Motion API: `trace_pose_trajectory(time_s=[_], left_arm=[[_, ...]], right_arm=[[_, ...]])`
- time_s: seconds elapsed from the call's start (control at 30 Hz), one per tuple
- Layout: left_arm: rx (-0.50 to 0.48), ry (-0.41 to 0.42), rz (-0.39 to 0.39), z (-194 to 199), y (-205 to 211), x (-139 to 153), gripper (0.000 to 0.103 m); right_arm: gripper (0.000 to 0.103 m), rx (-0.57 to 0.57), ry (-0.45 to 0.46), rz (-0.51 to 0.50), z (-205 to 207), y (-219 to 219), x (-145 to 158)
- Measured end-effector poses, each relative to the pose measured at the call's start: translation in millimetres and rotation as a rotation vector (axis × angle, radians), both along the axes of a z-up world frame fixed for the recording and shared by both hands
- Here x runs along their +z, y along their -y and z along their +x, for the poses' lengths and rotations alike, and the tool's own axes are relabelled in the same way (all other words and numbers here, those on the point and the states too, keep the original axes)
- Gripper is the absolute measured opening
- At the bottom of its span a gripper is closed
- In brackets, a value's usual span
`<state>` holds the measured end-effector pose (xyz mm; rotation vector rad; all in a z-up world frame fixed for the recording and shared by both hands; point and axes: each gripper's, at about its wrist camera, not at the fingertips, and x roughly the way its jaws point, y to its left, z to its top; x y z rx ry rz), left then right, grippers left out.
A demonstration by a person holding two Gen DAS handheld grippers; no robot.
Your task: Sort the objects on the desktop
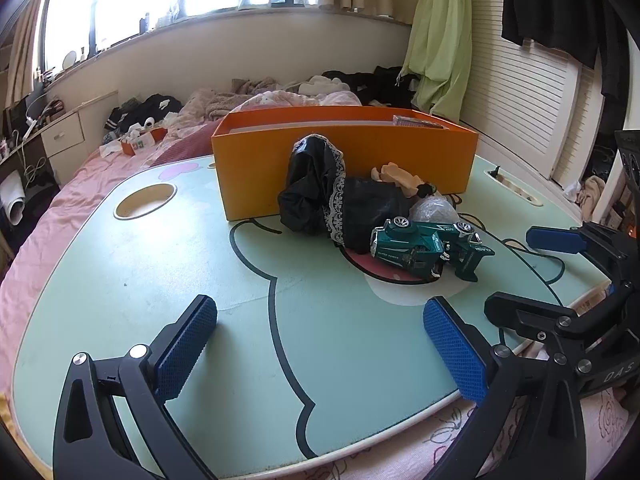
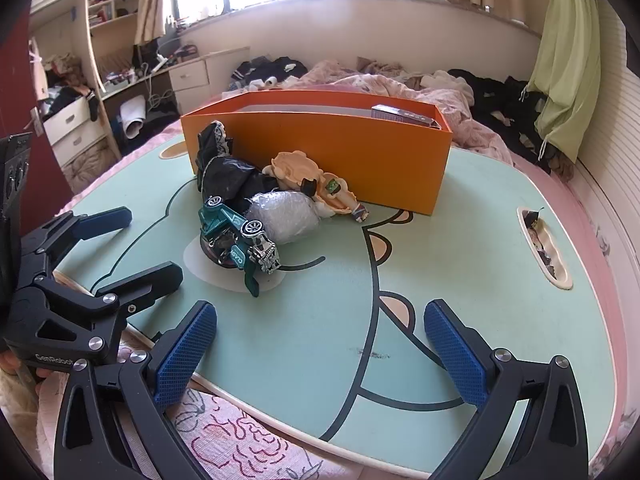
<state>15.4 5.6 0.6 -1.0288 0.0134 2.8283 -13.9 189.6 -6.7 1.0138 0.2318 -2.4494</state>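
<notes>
Left wrist view, left to right: left gripper (image 1: 320,344) released and empty low in frame over the pale green cartoon-printed lap table (image 1: 160,280); tall orange cardboard box (image 1: 344,152) upper centre; teal die-cast toy car (image 1: 424,246), tipped on its side, right of centre against a black lace-trimmed cloth bundle (image 1: 324,200). Right wrist view: car sits up and left of the right gripper (image 2: 320,344), likewise released, long axis slanting toward lower right. My read: the hands look about equally near.

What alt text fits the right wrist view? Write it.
A pile of small things, topped by a green toy car on its side, lies before an orange cardboard box on a mint cartoon-print lap table; both open claws hover empty.
</notes>
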Motion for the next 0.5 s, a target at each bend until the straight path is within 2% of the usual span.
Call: trace_pose_trajectory(time_s=[0.5], left_arm=[[-0.004, -0.008, 0.003, 0.0, -0.6, -0.4, 0.103]], right_arm=[[0.103, 0.0, -0.001, -0.001, 0.2, -0.8, -0.4]])
